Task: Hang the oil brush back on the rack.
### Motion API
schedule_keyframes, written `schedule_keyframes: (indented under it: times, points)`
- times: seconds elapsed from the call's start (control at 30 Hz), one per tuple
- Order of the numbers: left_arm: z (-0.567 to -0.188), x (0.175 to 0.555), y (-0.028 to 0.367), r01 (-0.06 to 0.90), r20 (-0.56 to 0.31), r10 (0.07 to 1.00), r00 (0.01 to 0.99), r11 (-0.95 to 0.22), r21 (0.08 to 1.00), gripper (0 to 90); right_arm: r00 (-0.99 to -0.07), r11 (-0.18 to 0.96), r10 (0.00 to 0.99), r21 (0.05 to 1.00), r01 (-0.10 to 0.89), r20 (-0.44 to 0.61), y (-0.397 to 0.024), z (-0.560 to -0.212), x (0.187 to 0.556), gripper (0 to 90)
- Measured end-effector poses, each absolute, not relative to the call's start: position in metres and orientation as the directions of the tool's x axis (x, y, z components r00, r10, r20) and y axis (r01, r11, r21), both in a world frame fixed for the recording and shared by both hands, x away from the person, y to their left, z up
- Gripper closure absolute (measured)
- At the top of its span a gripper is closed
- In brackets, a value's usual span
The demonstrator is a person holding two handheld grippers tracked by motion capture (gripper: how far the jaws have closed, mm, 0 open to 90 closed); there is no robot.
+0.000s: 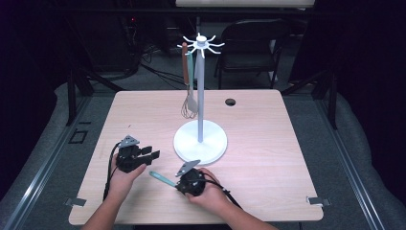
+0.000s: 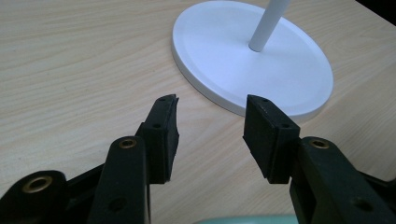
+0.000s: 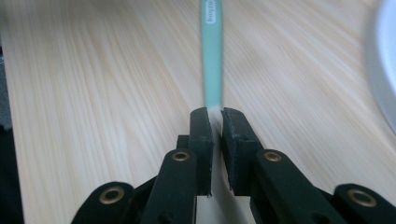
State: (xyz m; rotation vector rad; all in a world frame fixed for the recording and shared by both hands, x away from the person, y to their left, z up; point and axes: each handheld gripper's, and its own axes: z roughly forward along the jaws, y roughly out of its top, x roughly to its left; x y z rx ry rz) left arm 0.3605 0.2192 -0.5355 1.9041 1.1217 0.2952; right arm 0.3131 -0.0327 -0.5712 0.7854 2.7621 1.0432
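I've got the wooden table (image 1: 268, 143) under me and the white utensil stand (image 1: 200, 139) just ahead of both grippers, a whisk (image 1: 187, 103) hanging off its top hooks. My right gripper (image 1: 178, 180) is pinching the teal handle (image 3: 211, 60), jaws pressed nearly together on it. Its long axis runs straight out from those jaws, low over the wood, tip pointing across toward my left gripper (image 1: 149, 154). That left one sits spread, nothing between its jaws, aimed at the stand's base (image 2: 224, 60). Right hand's nearer, low, knuckles near the table's front edge. Likely next: lift toward a hook.
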Motion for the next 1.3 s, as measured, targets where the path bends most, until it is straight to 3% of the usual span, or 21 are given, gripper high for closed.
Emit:
schedule_keyframes:
  times: [0.27, 0.57, 1.3]
  points:
    - [-0.538, 0.359, 0.211, 0.58, -0.201, 0.787, 0.583, -0.231, 0.781, 55.2, -0.819, 0.601, 0.567, 0.636, 0.484, 0.087, -0.106, -0.57, 0.304, 82.5]
    - [-0.538, 0.359, 0.21, 0.579, -0.198, 0.784, 0.588, -0.238, 0.78, 55.4, -0.788, 0.591, 0.61, 0.615, 0.522, 0.081, -0.147, -0.567, 0.298, 82.4]
    - [-0.539, 0.358, 0.206, 0.586, -0.205, 0.776, 0.597, -0.248, 0.771, 55.8, -0.789, 0.597, 0.611, 0.612, 0.519, 0.073, -0.139, -0.564, 0.303, 79.2]
